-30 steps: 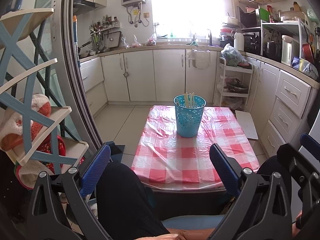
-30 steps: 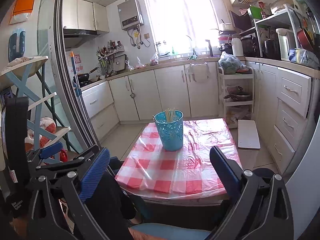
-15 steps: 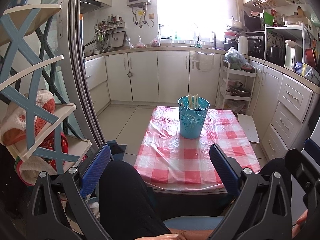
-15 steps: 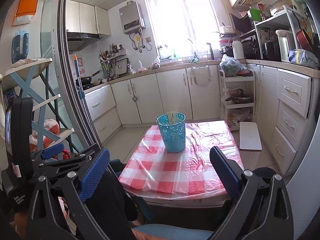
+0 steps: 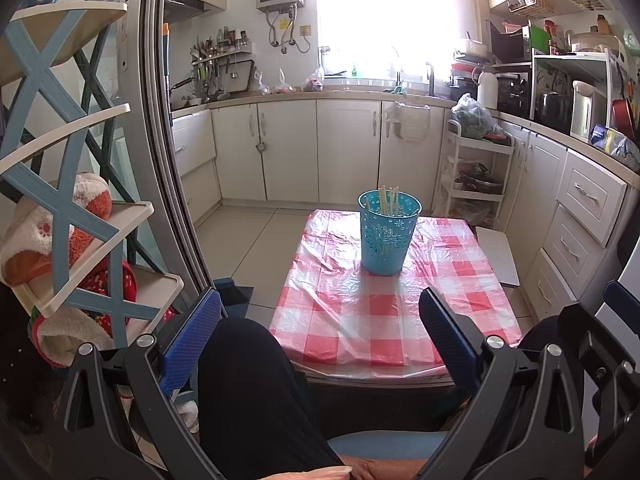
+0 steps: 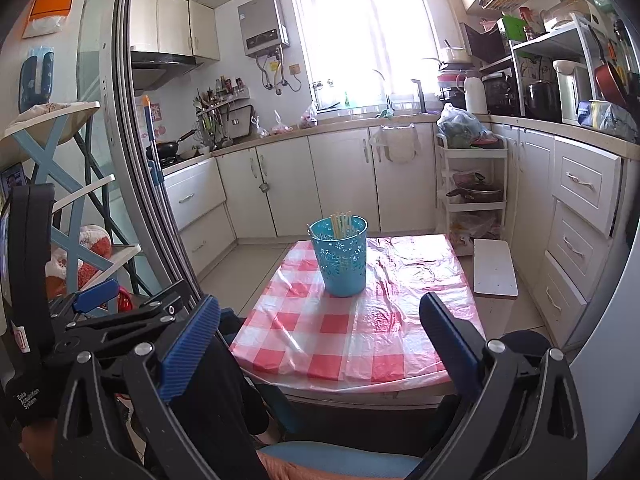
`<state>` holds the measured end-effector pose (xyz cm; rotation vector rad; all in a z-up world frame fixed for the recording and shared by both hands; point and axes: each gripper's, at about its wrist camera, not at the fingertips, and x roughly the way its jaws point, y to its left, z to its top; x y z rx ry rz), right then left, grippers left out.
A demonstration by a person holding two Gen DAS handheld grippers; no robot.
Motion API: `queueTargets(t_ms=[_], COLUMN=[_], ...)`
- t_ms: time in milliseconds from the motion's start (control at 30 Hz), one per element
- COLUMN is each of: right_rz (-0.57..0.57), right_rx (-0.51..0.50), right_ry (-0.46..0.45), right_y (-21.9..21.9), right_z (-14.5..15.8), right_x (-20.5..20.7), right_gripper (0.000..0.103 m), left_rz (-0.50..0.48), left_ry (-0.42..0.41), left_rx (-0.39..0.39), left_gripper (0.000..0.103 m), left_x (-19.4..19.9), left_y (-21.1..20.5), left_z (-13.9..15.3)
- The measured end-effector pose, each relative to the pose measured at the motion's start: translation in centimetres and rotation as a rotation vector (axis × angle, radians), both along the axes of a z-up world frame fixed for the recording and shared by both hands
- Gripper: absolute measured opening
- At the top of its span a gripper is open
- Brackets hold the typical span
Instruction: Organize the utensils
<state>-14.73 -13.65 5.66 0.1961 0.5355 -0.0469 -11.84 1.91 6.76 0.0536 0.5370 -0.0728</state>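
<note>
Both hand-held grippers, left (image 5: 320, 320) and right (image 6: 320, 322), wide, empty, well back from desk (image 5: 384, 320); chopsticks (image 5: 387, 200) already in blue basket (image 5: 386, 236); apparently finished, nothing loose visible.

Daylight pours through the window (image 6: 362, 36) ahead of me, blown out to white glare. The kitchen stays bright and sharp; fisheye bends the edges, corners falling black.

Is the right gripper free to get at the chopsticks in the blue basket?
Probably yes. The right gripper is open and empty, the tablecloth ahead is bare, and the chopsticks stick up from the blue basket.
</note>
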Motion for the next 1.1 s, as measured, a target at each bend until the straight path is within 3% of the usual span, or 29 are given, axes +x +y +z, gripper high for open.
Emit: queueTargets(t_ms=[1100], right_rz=[0.005], right_rx=[-0.002], right_ry=[0.016], right_y=[0.2], right_z=[-0.6], right_x=[0.1], right_gripper=[0.096], left_rz=[0.009], left_ry=[0.006], left_rx=[-0.005], left_gripper=[0.095], left_x=[-0.1], left_y=[0.7], left_z=[-0.9])
